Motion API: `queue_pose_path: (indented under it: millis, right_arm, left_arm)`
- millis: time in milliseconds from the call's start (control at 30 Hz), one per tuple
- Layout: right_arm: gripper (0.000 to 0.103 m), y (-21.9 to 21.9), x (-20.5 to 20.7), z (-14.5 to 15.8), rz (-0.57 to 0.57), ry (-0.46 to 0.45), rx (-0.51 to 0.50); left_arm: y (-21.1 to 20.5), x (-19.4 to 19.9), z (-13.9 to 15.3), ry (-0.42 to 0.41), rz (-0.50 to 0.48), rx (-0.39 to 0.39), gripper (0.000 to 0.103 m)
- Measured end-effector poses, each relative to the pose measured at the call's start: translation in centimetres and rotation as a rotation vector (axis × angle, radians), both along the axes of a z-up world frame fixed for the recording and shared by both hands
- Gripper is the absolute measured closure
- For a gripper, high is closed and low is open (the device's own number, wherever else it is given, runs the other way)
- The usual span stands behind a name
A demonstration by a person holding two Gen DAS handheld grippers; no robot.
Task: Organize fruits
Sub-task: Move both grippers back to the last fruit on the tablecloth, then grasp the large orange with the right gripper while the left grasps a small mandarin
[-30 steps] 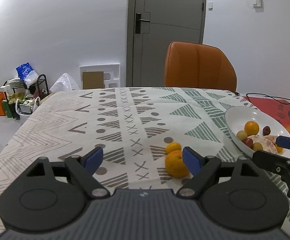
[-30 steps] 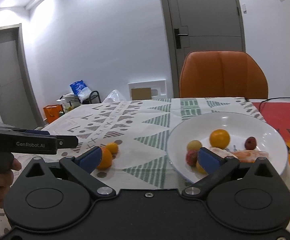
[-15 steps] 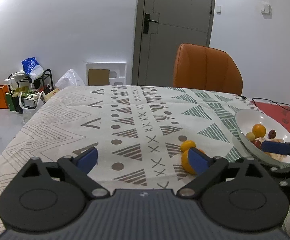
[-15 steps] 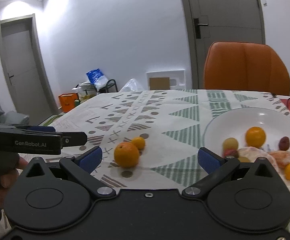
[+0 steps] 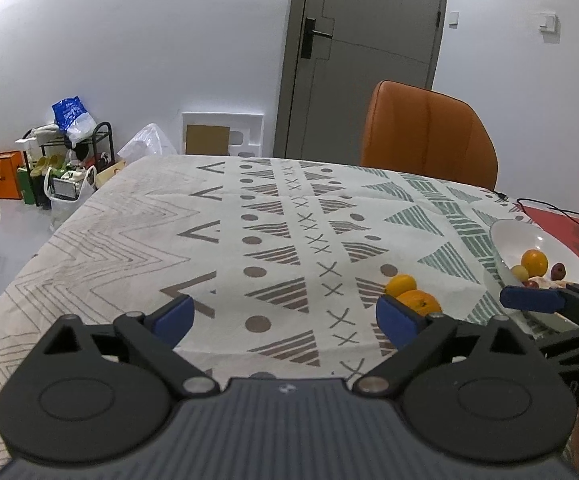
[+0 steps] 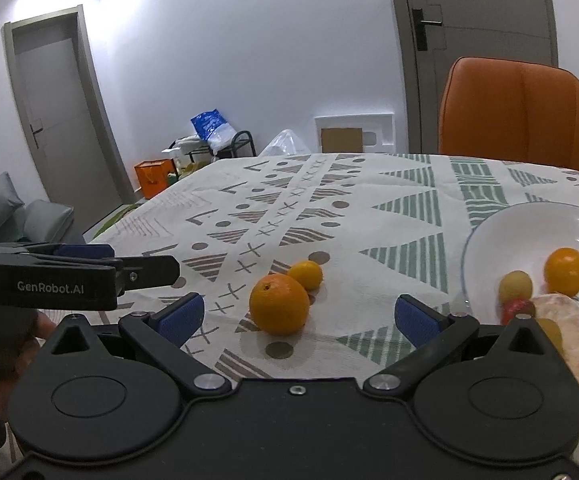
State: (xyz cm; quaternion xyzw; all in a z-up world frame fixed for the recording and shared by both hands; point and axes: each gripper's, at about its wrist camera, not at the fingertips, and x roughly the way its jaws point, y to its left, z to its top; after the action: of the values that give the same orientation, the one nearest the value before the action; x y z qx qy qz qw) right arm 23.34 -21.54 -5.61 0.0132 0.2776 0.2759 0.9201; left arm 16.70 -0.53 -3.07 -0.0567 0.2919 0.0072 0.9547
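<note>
A large orange [image 6: 279, 305] and a small orange [image 6: 307, 275] lie touching on the patterned tablecloth [image 6: 369, 208]. In the left wrist view they are the large orange [image 5: 419, 303] and small orange [image 5: 400, 284], just beyond my right finger. A white bowl [image 6: 529, 220] at the right holds several fruits, among them an orange [image 6: 565, 266] and a peeled citrus [image 6: 569, 320]. My right gripper [image 6: 299, 314] is open and empty, with the large orange just ahead between its fingers. My left gripper [image 5: 285, 318] is open and empty over bare cloth.
An orange chair [image 5: 429, 136] stands at the table's far side. A red mat [image 5: 561, 228] with a cable lies behind the bowl [image 5: 529, 240]. Bags and a rack [image 5: 57, 160] stand on the floor at the left. The left gripper shows in the right wrist view [image 6: 89, 272].
My right gripper has swung left from the bowl, so the large orange now sits between its fingers. My left gripper has drawn back and left, away from the oranges.
</note>
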Motion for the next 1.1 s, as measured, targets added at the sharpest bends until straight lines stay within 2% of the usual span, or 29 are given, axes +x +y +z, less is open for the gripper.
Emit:
queue_pose_path:
  millis: [100, 400, 467, 500, 533, 567, 733, 1100]
  right_arm:
    - [0.001, 0.5, 0.5, 0.0, 0.008, 0.005, -0.003]
    - [0.024, 2.3, 1.6, -0.7, 0.035, 0.026, -0.024]
    - [0.033, 2.6, 1.8, -1.0, 0.040, 0.033, -0.031]
    - [0.043, 2.8, 1.9, -1.2, 0.045, 0.037, -0.033]
    - [0.061, 2.9, 2.0, -1.3, 0.051, 0.041, -0.036]
    - [0.065, 2.9, 2.1, -1.5, 0.056, 0.050, -0.043]
    - [0.065, 2.1, 1.8, -1.2, 0.050, 0.046, -0.034]
    - [0.065, -2.2, 0.6, 0.4, -0.046, 0.006, 0.009]
  left_arm:
    - [0.3, 0.1, -0.2, 0.003, -0.001, -0.009, 0.006]
    - [2.0, 0.4, -0.5, 0.004, 0.018, -0.038, 0.006]
    - [2.2, 0.4, -0.6, 0.003, 0.015, -0.042, 0.006]
    - [2.2, 0.4, -0.7, 0.005, 0.013, -0.040, 0.007]
    - [2.1, 0.5, -0.8, 0.008, 0.011, -0.039, 0.007]
    - [2.1, 0.6, -0.8, 0.010, 0.006, -0.040, 0.007]
    - [1.1, 0.8, -0.6, 0.003, -0.013, -0.027, 0.007]
    - [-1.7, 2.0, -0.6, -0.006, -0.078, -0.025, 0.009]
